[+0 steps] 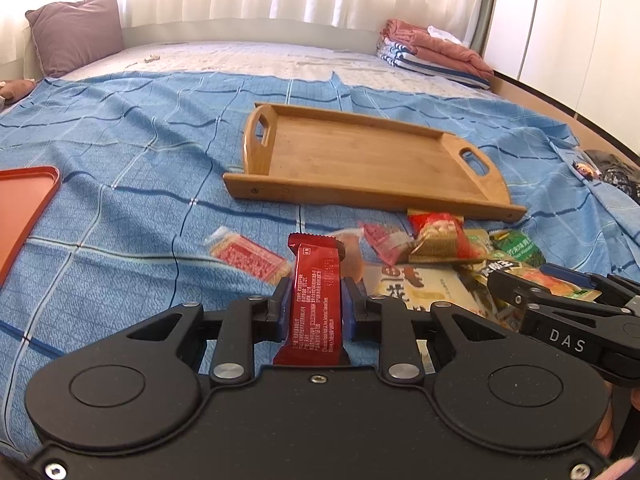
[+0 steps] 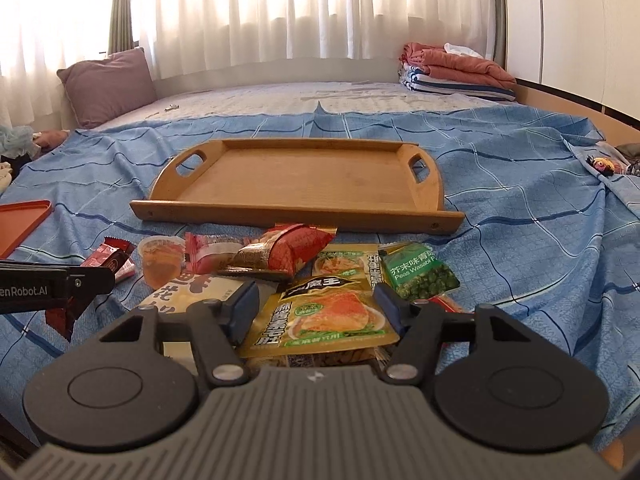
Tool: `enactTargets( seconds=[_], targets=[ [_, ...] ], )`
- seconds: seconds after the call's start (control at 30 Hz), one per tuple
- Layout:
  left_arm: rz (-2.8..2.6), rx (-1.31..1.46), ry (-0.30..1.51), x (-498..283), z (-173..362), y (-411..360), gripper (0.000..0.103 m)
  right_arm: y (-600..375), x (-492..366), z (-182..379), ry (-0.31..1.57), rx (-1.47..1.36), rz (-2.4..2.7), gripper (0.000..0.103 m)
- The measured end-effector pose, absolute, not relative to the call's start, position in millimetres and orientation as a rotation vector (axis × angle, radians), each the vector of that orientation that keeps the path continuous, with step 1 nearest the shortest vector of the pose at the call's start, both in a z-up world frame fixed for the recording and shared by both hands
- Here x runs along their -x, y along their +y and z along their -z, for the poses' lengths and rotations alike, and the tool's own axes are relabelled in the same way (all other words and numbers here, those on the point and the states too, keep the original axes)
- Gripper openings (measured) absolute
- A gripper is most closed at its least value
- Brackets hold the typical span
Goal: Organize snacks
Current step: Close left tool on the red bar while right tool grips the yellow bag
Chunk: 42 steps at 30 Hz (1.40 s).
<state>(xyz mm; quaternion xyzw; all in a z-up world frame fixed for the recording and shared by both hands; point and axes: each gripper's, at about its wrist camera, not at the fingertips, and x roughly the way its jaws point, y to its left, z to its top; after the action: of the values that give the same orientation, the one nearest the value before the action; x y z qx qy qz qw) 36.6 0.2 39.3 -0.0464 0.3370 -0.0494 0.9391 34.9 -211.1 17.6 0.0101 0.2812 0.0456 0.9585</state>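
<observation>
Dark red snack bar (image 1: 318,292) is pinched upright btwn the blue pads of the left gripper (image 1: 316,300), jaws nearly closed on it, held above the blue checked sheet (image 1: 120,216). Right gripper (image 2: 316,304) has jaws wide apart, straddling a yellow-gold pouch (image 2: 324,312) w/o clamping it; whether the pads touch it can't be told. Rest of the snacks sit in a loose pile just in front of the wooden tray (image 2: 296,208): red puffed bag (image 2: 288,256) on top, green wasabi pea pack (image 2: 416,276) to the right, jelly cup (image 2: 160,260) to the left, cream bag partly under the others. Pile lies btwn both grippers and the tray. Orange tray (image 1: 24,208) far left. Purple pillow (image 2: 108,84) and folded blankets (image 2: 456,70) at the far end.
</observation>
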Motion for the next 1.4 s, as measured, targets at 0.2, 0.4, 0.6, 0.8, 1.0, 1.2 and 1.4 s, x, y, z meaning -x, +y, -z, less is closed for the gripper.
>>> enactTargets(
  seconds=[0.2, 0.4, 0.6, 0.8, 1.0, 1.2, 1.4],
  targets=[
    [0.096, 0.095, 0.672, -37, -46, 2, 0.024, -210, -32, -15, 0.59, -0.003, -0.092, 0.066],
    [0.093, 0.103, 0.691, -36, -41, 2, 0.024, -209, -35, -3, 0.63, 0.035, -0.062, 0.079],
    [0.096, 0.107, 0.697, -34, -39, 0, 0.024, -210, -50, 5, 0.646, 0.023, -0.066, 0.081],
    [0.104, 0.108, 0.702, -35, -39, -1, 0.024, -207, -46, 6, 0.653, 0.005, -0.098, 0.065],
    [0.103, 0.109, 0.697, -34, -40, -1, 0.024, -208, -35, -9, 0.595, -0.004, -0.088, 0.031],
    [0.103, 0.115, 0.697, -34, -40, 1, 0.024, -220, -38, -6, 0.646, -0.09, -0.099, 0.071],
    [0.093, 0.118, 0.714, -36, -36, 4, 0.024, -235, -34, 6, 0.679, -0.104, -0.066, 0.088]
  ],
)
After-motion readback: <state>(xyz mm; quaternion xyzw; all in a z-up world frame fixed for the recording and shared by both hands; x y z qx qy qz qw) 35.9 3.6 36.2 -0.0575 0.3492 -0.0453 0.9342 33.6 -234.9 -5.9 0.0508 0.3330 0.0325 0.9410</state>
